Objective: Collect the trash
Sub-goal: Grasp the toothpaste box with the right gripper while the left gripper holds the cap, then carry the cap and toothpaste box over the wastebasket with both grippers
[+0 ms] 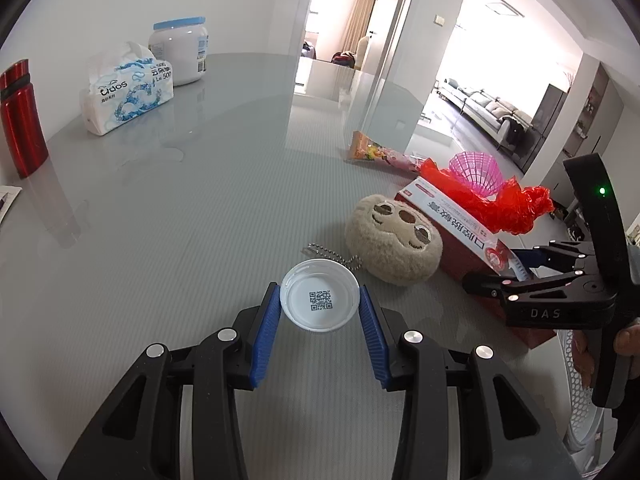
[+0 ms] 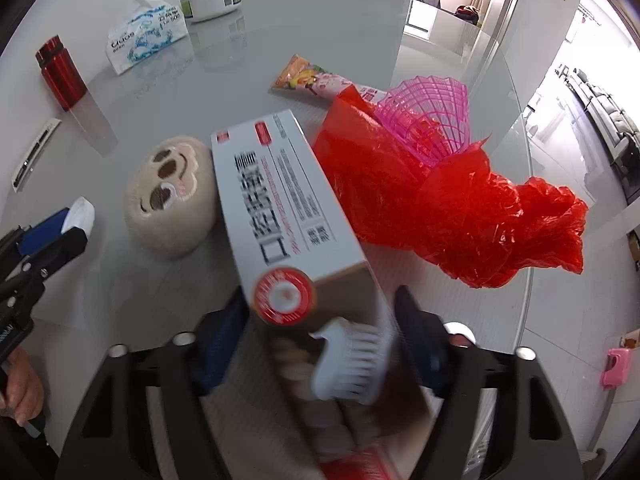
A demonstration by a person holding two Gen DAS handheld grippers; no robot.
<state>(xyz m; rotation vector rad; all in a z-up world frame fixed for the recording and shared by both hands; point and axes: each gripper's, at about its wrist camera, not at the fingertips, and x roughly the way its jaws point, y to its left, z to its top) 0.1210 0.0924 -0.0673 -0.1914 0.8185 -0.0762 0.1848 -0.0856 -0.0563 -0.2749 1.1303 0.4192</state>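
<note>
The long white-and-red toothpaste carton (image 2: 280,200) points away toward the round beige plush toy (image 2: 172,196), its near end between the right gripper's (image 2: 320,344) parted fingers; whether they press it, I cannot tell. The left gripper (image 1: 320,304) clamps a white plastic cap (image 1: 319,295).

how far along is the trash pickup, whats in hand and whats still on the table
Nothing visibly binned yet. In hand: the left gripper clamps a white cap; the right gripper straddles the toothpaste box, grip unclear. Left: red plastic bag, snack wrapper, pink mesh cup.
</note>
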